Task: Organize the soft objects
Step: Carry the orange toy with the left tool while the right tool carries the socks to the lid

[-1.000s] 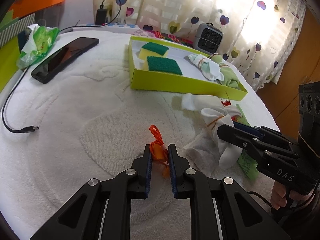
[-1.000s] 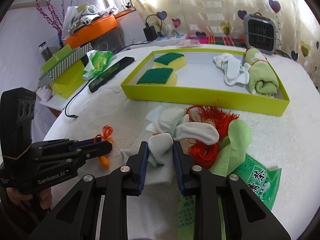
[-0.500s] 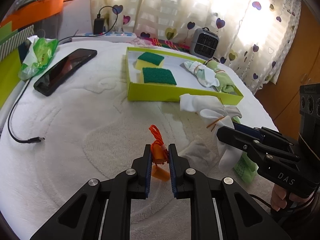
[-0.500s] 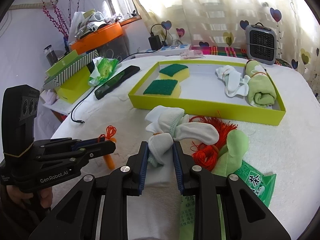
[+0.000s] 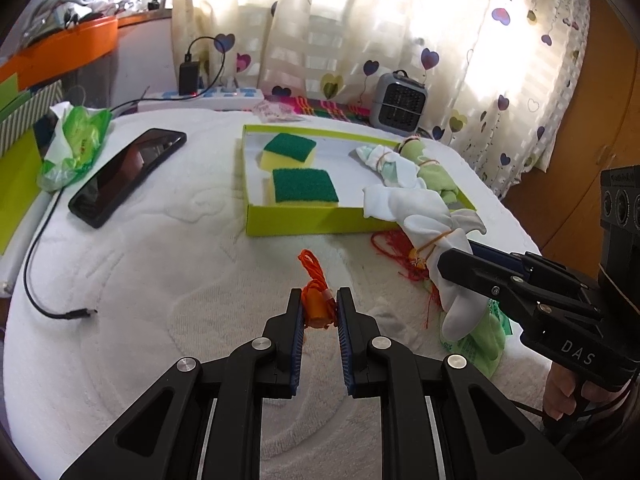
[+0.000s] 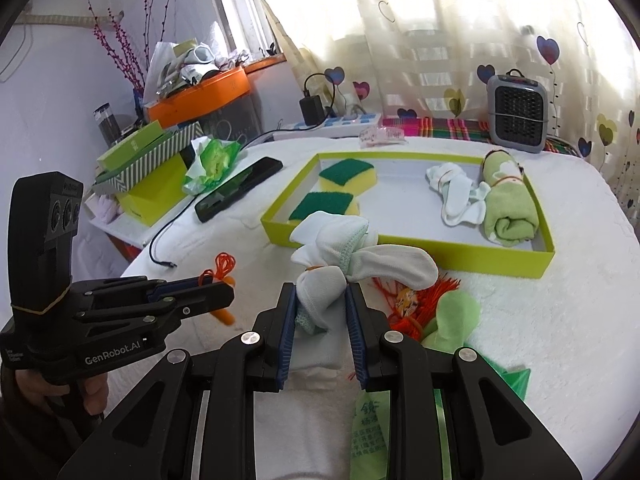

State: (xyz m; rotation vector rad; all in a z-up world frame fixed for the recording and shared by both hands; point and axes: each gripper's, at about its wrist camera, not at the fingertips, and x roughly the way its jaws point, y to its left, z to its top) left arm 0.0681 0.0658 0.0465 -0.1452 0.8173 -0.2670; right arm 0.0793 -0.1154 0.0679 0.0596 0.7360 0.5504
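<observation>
My left gripper [image 5: 319, 304] is shut on a small orange charm with a looped orange cord [image 5: 316, 304], lifted off the white towel; the same charm [image 6: 222, 276] pokes out past its fingers in the right wrist view. My right gripper [image 6: 320, 300] is shut on a white sock bundle [image 6: 332, 264] tied with a rubber band, held above the bed. That bundle [image 5: 424, 224] hangs just in front of the lime-green tray [image 5: 304, 222]. Two green-topped sponges [image 6: 348, 174], a second sock bundle [image 6: 456, 196] and a rolled green cloth [image 6: 508, 208] lie in the tray [image 6: 500, 260].
A red tassel [image 6: 416, 300], a green cloth [image 6: 454, 316] and a green packet [image 6: 372, 432] lie under the right gripper. A black phone [image 5: 128, 176], a cable [image 5: 40, 264] and a tissue pack [image 5: 72, 144] sit at left. A small heater [image 6: 516, 112] stands behind the tray.
Both grippers have risen with their loads. The orange charm came off the towel, and the sock bundle lifted clear of the red tassel and green cloth.
</observation>
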